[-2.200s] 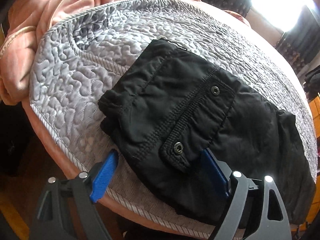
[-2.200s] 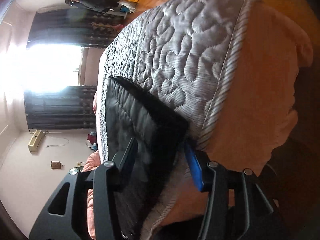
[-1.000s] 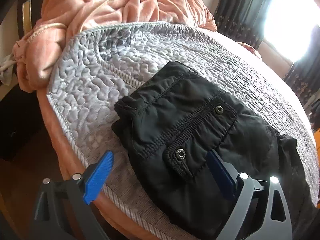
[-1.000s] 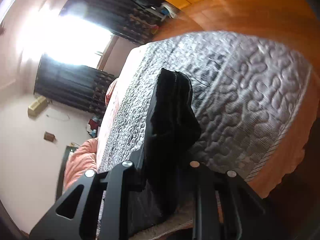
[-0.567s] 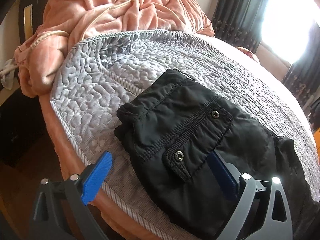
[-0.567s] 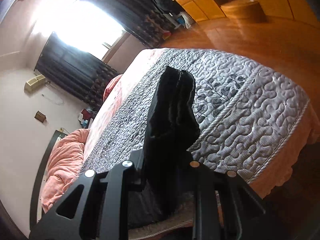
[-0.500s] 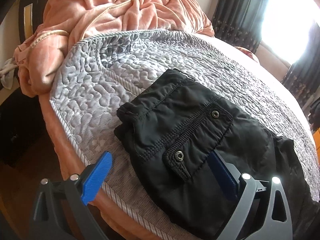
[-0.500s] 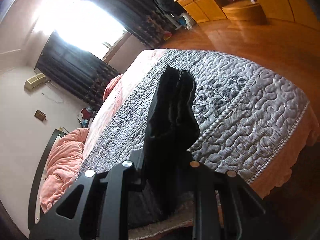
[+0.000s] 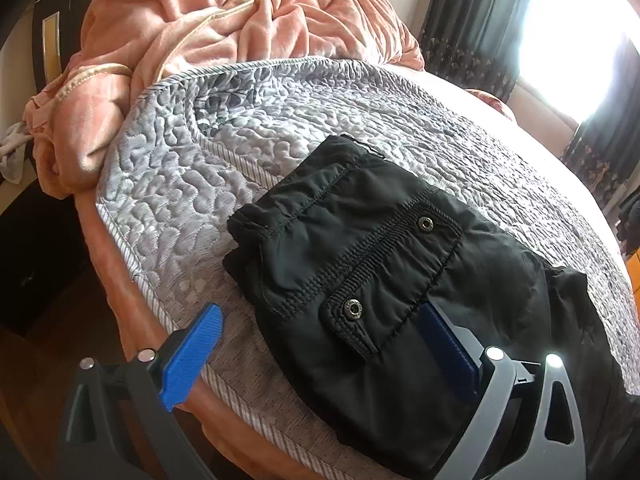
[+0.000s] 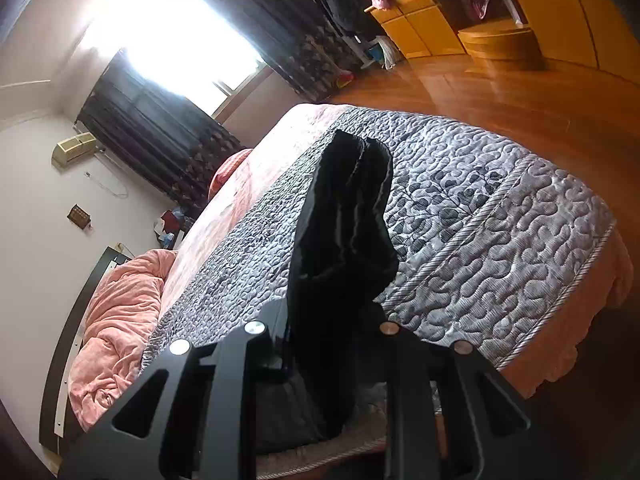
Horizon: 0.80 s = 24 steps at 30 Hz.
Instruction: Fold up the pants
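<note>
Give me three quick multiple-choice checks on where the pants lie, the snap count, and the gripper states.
1. The black folded pants lie on:
A. grey quilted bedspread
B. wooden floor
C. peach blanket

2. Metal snaps on the pocket flap:
A. none
B. two
C. five

3. The right hand-held gripper is:
A. wide open
B. shut on pants
C. holding a blanket

Answers: 1 A, quilting surrounds the pants; 2 B, two snaps show; 3 B, black cloth is pinched, while the left hand-held gripper is open.

The right gripper's fingertips are hidden in the pants. In the left view the pants run past the right edge, covering the bedspread beneath.
</note>
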### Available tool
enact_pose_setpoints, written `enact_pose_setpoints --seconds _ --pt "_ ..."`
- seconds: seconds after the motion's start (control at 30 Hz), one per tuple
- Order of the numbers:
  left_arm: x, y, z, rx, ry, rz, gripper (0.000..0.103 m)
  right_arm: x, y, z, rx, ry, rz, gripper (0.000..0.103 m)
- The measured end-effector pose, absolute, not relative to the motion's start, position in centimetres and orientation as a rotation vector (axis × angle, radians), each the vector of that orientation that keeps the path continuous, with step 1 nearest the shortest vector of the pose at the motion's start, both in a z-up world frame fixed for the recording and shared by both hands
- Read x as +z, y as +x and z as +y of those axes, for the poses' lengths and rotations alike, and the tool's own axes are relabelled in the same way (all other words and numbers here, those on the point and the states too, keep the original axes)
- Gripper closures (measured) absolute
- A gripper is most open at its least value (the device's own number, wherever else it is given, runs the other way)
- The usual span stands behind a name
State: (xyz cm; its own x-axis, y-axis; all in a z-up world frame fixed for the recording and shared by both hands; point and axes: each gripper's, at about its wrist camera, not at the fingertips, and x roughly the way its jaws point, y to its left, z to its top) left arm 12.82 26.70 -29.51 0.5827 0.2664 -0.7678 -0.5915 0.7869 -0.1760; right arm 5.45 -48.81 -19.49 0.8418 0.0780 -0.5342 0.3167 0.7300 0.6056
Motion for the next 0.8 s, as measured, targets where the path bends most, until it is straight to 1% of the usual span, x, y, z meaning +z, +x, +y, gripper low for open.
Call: enact_pose_setpoints --seconds 0.8 --pt "-29.5 12.7 26.7 0.513 -0.454 0.804 0.004 -17.0 6.1 -46.1 -0.109 0.637 0.557 0.083"
